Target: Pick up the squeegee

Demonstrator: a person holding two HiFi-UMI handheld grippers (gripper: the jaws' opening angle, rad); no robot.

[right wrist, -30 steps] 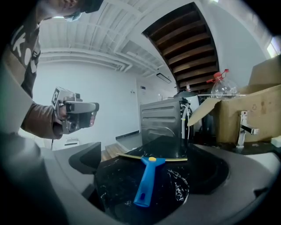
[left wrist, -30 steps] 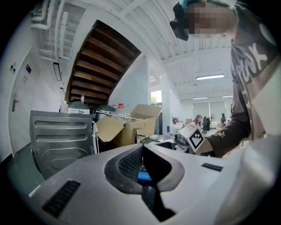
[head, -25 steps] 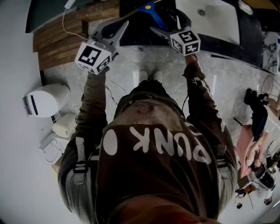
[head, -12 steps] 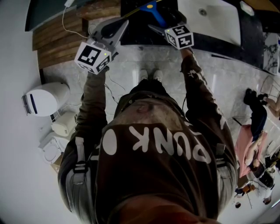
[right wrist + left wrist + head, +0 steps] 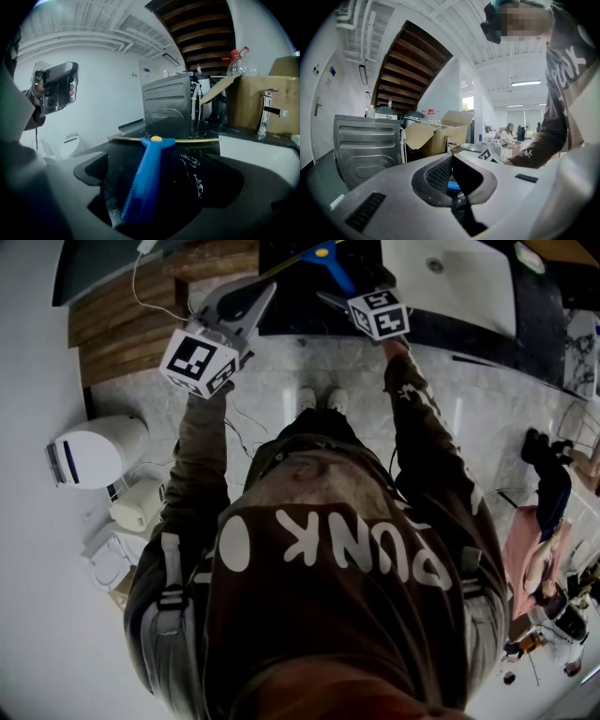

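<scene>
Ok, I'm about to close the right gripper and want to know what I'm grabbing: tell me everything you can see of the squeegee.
The squeegee has a blue, plastic-looking handle with a ribbed grip, a round yellow cap at the head and a thin yellowish blade across it. It lies flat on the dark marbled counter. Its handle points back between the open jaws of the right gripper, which flank it without clamping.

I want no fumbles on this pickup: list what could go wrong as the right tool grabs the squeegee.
1. The squeegee lies slanted and off-centre between the open jaws of the right tool; closing could twist it or grip it askew.
2. It lies flat on the glossy black counter, so the jaws might ride over it or scrape the surface.
</scene>
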